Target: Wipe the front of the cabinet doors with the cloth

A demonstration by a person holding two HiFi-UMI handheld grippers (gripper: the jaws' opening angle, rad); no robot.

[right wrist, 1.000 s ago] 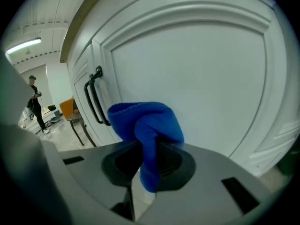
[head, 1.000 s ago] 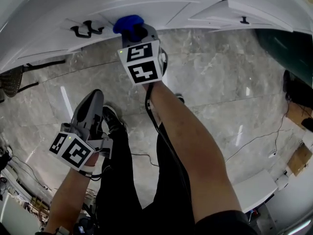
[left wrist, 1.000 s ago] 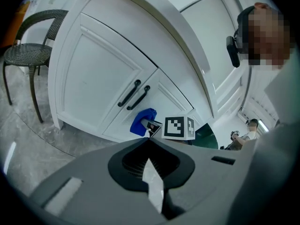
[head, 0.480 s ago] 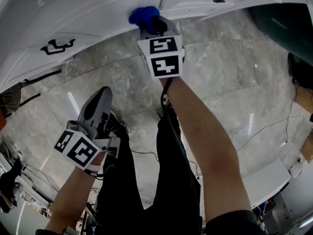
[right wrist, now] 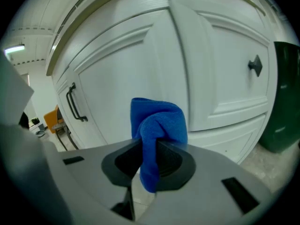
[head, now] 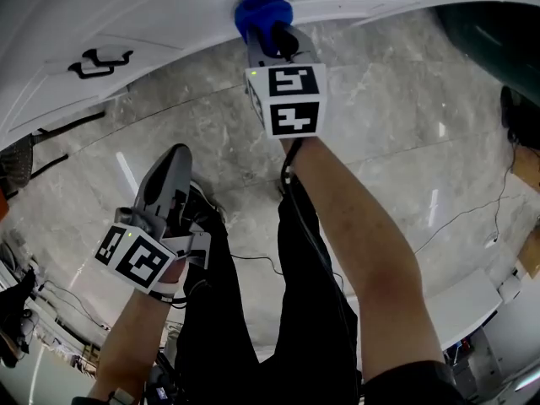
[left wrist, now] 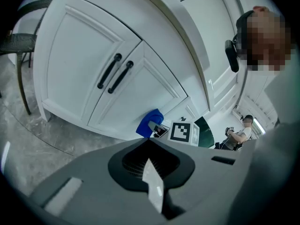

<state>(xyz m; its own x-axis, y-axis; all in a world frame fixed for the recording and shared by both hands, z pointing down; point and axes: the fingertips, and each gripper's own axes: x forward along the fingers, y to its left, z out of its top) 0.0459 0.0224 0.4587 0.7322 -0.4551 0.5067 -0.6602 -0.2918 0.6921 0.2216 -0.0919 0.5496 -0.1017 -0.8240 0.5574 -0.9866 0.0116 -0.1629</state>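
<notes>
Right gripper (head: pixel 270 39) slid rightward along cabinet doors (right wrist: pixel 140 64), cloth (right wrist: pixel 157 125) clamped

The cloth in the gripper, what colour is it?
Bright blue. The cloth shows best in the right gripper view, pinched in the right gripper.

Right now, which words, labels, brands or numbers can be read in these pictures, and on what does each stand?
None can be read. The right marker cube and left marker cube show only black-and-white square patterns, no letters. The cabinet doors and blue cloth bear no print.
</notes>
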